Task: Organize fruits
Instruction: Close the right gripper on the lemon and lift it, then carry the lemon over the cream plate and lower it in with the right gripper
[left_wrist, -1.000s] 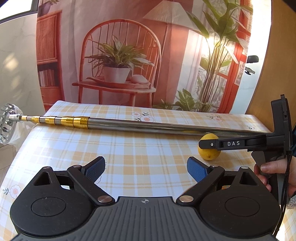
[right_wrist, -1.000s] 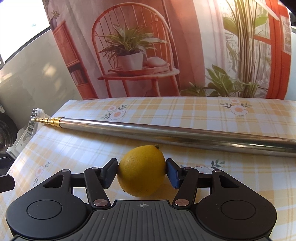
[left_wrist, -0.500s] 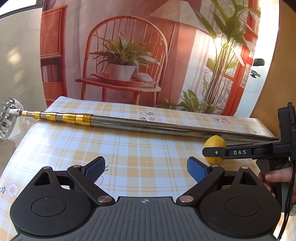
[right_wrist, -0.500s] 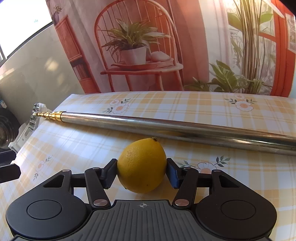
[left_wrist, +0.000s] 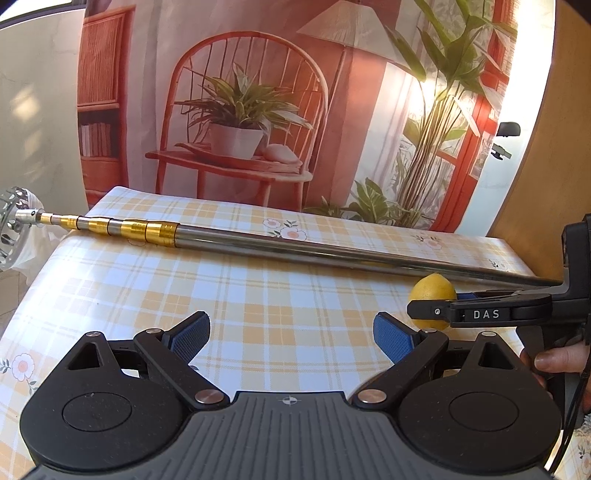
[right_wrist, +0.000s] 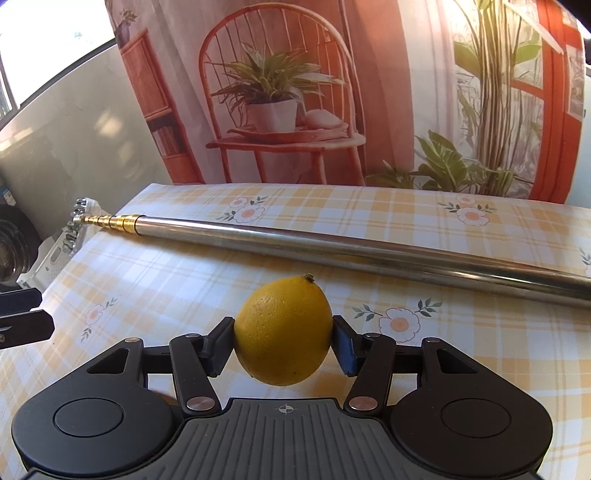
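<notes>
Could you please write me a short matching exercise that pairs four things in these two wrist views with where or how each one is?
Things:
1. lemon
2. left gripper
3. telescopic pole
4. right gripper

States:
A. open, with nothing between its blue pads
B. lying across the checked tablecloth, beyond the fruit
C. shut on the yellow fruit
D. clamped between two pads

Pairs: 1-D, 2-A, 3-B, 4-C

Lemon higher off tablecloth
</notes>
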